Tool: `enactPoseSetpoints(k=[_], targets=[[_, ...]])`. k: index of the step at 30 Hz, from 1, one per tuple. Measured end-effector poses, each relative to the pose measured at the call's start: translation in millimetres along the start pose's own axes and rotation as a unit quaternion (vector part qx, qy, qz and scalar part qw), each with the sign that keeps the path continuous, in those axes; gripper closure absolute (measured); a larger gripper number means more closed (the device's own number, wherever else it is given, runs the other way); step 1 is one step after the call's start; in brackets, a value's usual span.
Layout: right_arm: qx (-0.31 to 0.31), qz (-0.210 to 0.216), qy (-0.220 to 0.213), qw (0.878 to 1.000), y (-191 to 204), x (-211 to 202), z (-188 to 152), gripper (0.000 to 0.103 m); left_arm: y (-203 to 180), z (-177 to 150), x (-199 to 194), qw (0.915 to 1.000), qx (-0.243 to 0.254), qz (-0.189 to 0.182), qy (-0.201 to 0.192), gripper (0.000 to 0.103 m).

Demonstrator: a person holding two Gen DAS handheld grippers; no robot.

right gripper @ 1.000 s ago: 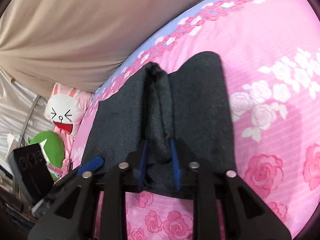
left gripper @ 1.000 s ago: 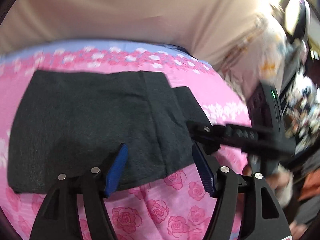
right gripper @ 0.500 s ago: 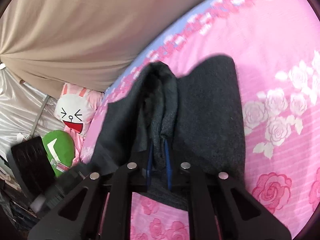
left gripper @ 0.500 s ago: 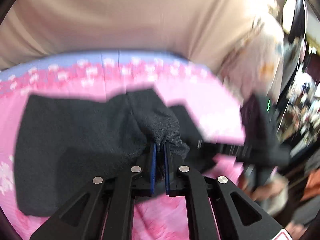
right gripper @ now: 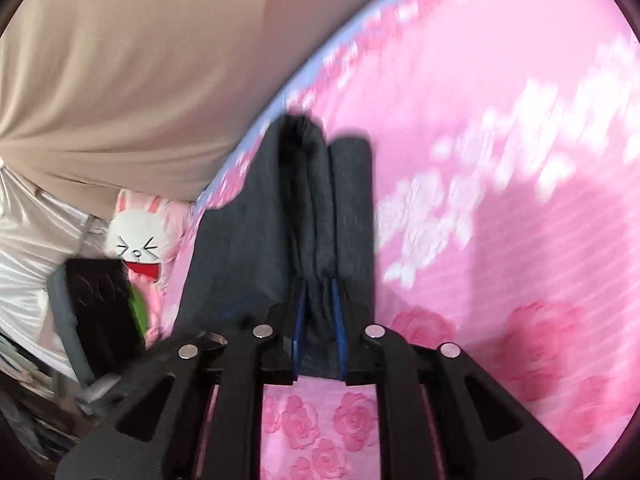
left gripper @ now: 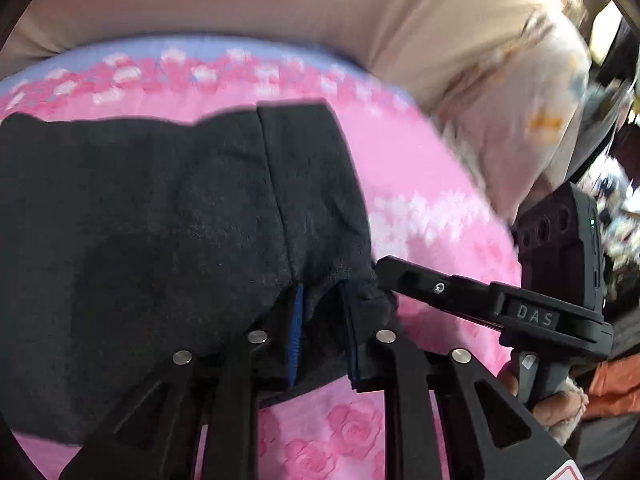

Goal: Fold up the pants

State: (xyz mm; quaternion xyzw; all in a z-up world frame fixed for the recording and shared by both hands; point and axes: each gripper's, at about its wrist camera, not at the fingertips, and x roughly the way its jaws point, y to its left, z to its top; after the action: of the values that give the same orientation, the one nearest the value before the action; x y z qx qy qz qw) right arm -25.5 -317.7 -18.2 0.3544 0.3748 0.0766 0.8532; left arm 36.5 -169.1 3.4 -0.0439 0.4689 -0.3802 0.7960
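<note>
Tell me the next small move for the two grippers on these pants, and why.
Probably lift both grippers together and carry the pinched edge over the rest of the dark pants. The left gripper and right gripper each have a bunch of fabric between their blue pads, side by side at the near edge, while most of the pants lie flat on the pink sheet.

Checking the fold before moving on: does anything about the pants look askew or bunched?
Yes. The dark pants are gathered into a raised ridge between the right tool, not lying flat. The left tool grips the same near edge, puckering it.
</note>
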Motion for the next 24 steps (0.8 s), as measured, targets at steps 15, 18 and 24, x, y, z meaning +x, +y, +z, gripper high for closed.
enactPoseSetpoints(k=[15,18,24], targets=[[-0.116,-0.039,0.040,0.992,68,63,46,0.091,68,38,-134,0.9793,-0.051,0.123,-0.152,0.024],[-0.137,-0.012,-0.011,0.990,88,29,42,0.094,94,55,-128,0.9744,-0.059,0.163,-0.143,0.024],[-0.080,-0.054,0.030,0.995,33,47,38,0.088,143,67,-66,0.9677,-0.093,0.222,-0.075,0.028]])
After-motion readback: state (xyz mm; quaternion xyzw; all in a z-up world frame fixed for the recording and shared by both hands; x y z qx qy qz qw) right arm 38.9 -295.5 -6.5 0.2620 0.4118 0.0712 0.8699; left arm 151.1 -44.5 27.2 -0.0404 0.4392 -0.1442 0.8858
